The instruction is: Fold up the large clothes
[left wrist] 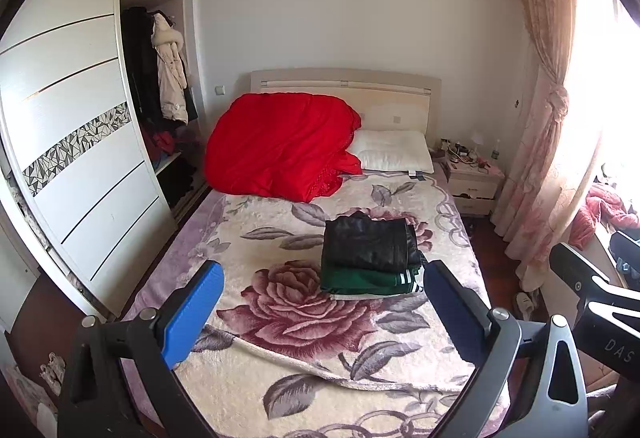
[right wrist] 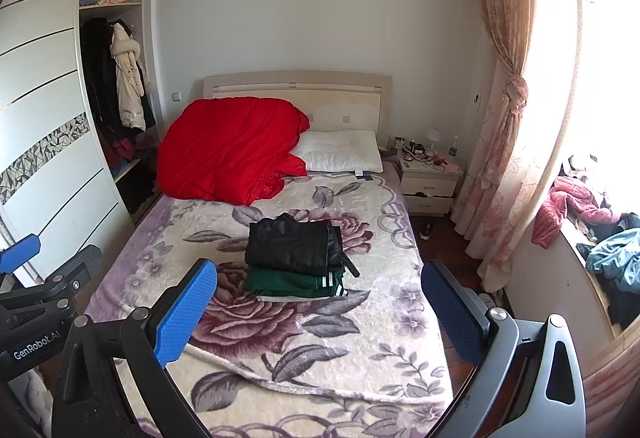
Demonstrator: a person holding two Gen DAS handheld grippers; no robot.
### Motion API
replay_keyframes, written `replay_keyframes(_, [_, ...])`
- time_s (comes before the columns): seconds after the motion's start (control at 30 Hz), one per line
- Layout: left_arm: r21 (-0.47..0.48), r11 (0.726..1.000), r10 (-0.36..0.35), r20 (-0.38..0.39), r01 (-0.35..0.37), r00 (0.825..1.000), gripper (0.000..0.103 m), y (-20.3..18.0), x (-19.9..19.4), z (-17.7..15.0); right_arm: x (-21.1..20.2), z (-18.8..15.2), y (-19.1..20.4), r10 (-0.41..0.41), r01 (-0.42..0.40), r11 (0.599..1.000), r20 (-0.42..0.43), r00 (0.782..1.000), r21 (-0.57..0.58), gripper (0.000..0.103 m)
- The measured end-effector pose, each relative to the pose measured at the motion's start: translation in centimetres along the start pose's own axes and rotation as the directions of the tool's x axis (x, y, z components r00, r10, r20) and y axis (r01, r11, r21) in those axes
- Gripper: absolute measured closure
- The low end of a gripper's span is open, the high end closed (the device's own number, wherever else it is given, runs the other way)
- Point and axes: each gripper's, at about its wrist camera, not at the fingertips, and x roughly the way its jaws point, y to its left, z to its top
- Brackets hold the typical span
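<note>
Both tools wide apart w/ nothing held: left gripper (left wrist: 323,312), right gripper (right wrist: 318,312), above the bed's near end. Floral blanket (right wrist: 320,354) covers the bed; folded clothes stack (right wrist: 295,258) mid-bed. Red duvet (right wrist: 228,150) far left, wardrobe (left wrist: 80,142) left, curtain (right wrist: 508,110) right.

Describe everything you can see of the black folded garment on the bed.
The black garment is folded into a rough rectangle and lies flat on top of a folded green garment with white stripes, mid-bed on the floral blanket. Its surface looks slightly shiny and creased, perhaps leather-like. Layered edges show at its right side, and a dark strap end sticks out at the front right corner. Neither gripper touches it; both are held back, open.
</note>
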Motion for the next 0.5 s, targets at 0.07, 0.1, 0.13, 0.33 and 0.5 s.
replay_keyframes(0.07, [-0.001, 1.0, 0.001, 0.001, -0.001, 1.0, 0.001, 0.02, 0.01, -0.04, -0.02, 0.03, -0.08, 0.003, -0.003, 1.0, 0.001, 1.0, 0.002, 0.0])
replay_keyframes(0.1, [-0.001, 1.0, 0.0, 0.0, 0.0, 1.0, 0.001, 0.02, 0.02, -0.02, 0.02, 0.03, 0.03, 0.002, -0.002, 1.0, 0.002, 1.0, 0.001, 0.0])
replay_keyframes(0.13, [0.0, 1.0, 0.0, 0.001, 0.0, 1.0, 0.001, 0.03, 0.02, -0.05, 0.03, 0.08, -0.01, 0.002, -0.002, 1.0, 0.003, 1.0, 0.001, 0.0])
replay_keyframes(0.33, [0.0, 1.0, -0.001, 0.0, 0.001, 1.0, 0.001, 0.0, 0.04, -0.05, 0.09, 0.16, -0.01, 0.003, -0.003, 1.0, 0.005, 1.0, -0.001, 0.0])
replay_keyframes(0.5, [-0.01, 1.0, -0.007, 0.003, 0.007, 1.0, 0.001, 0.19, -0.02, -0.02, 0.01, -0.02, 0.08, 0.001, -0.001, 1.0, 0.003, 1.0, 0.0, 0.0])
